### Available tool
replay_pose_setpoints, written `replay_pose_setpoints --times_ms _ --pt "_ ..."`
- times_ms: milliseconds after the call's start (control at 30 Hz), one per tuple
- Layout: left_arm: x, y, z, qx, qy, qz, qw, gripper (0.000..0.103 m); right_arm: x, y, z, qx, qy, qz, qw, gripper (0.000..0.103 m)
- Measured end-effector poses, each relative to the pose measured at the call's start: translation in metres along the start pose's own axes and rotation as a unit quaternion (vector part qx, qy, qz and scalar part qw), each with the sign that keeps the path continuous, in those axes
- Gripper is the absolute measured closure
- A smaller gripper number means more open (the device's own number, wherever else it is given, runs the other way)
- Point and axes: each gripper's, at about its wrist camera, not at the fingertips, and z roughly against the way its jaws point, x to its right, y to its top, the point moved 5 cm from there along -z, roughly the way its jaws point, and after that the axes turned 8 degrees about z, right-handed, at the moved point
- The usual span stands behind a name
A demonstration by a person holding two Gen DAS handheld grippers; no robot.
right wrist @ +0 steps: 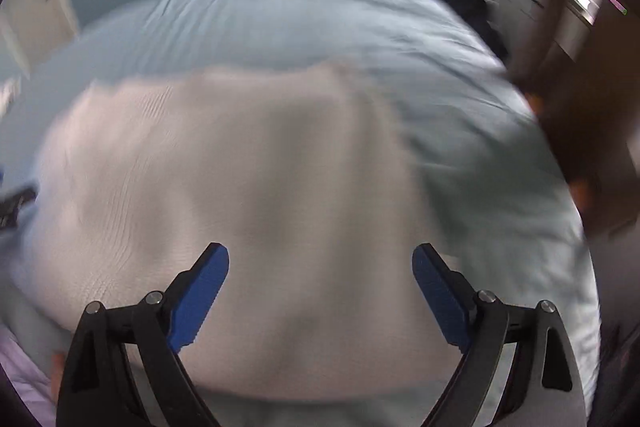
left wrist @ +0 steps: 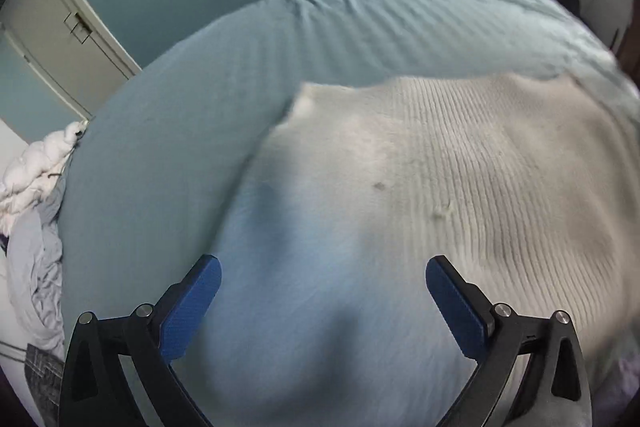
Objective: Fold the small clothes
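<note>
In the left wrist view, the left gripper (left wrist: pixel 322 281) hangs above the bed (left wrist: pixel 192 131) with its 2 blue fingers (left wrist: pixel 192 307) spread wide and nothing between them. The white ribbed garment (left wrist: pixel 460 187) lies spread on the light blue sheet, mostly to the right of this gripper; its left edge is just ahead of the fingers. At the far left, a pile of other clothes (left wrist: pixel 36 219) lies beside the bed, well apart from the garment.

In the right wrist view, the picture is blurred. The right gripper (right wrist: pixel 320 273) is also wide apart and holds nothing, and it is directly over the near part of the white garment (right wrist: pixel 240 167).

I judge that the folding is at a positioning step: neither gripper grips cloth yet. The next move probably calls for each gripper to go down to an edge or corner and close on the cloth only, without catching the sheet.
</note>
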Motion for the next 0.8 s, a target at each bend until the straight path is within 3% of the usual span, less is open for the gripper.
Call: replay_pose_setpoints --times_ms 133,200,233,267,333,367,400,433,533,600,667,733,800 --pt "-0.037 -0.035 0.023 0.010 -0.005 -0.006 0.9999 0.000 0.061 -0.039 -0.010 -0.042 0.072 -0.066 0.994 0.012" --pt "-0.055 -0.060 0.032 0.022 -0.009 0.021 0.9995 0.000 0.070 -0.055 -0.025 -0.077 0.123 -0.106 0.984 0.024" --pt "-0.059 -0.064 0.028 0.021 -0.015 0.033 0.9991 0.000 0.059 -0.061 -0.026 -0.084 0.142 -0.124 0.979 0.040" --pt "-0.068 -0.078 0.028 0.021 -0.024 0.052 0.9981 0.000 0.054 -0.065 -0.030 -0.090 0.155 -0.138 0.974 0.047" --pt "-0.086 -0.096 0.023 0.027 -0.043 0.095 0.9942 0.000 0.041 -0.070 -0.036 -0.107 0.147 -0.136 0.974 0.047" --pt "-0.091 -0.104 0.020 0.031 -0.050 0.111 0.9920 0.000 0.036 -0.071 -0.040 -0.112 0.133 -0.126 0.977 0.055" --pt "-0.091 -0.107 0.016 0.032 -0.049 0.118 0.9913 0.000 0.033 -0.068 -0.040 -0.107 0.127 -0.117 0.979 0.064" --pt "-0.093 -0.110 0.014 0.032 -0.044 0.117 0.9917 0.000 0.027 -0.067 -0.035 -0.098 0.118 -0.105 0.983 0.090" --pt "-0.093 -0.107 0.013 0.046 -0.013 0.090 0.9948 0.000 0.010 -0.062 -0.006 -0.062 0.066 -0.056 0.994 0.095" --pt "-0.098 -0.105 0.021 0.066 -0.007 0.086 0.9941 0.000 0.009 -0.063 0.015 -0.042 0.057 -0.073 0.995 0.096" --pt "-0.101 -0.102 0.023 0.069 -0.024 0.089 0.9933 0.000 0.021 -0.066 0.029 -0.023 0.061 -0.109 0.992 0.096" --pt "-0.107 -0.102 0.023 0.067 -0.031 0.088 0.9934 0.000 0.036 -0.069 0.018 -0.034 0.052 -0.130 0.990 0.097" --pt "-0.117 -0.103 0.023 0.069 -0.024 0.085 0.9937 0.000 0.042 -0.075 -0.010 -0.079 0.044 -0.147 0.985 0.096"
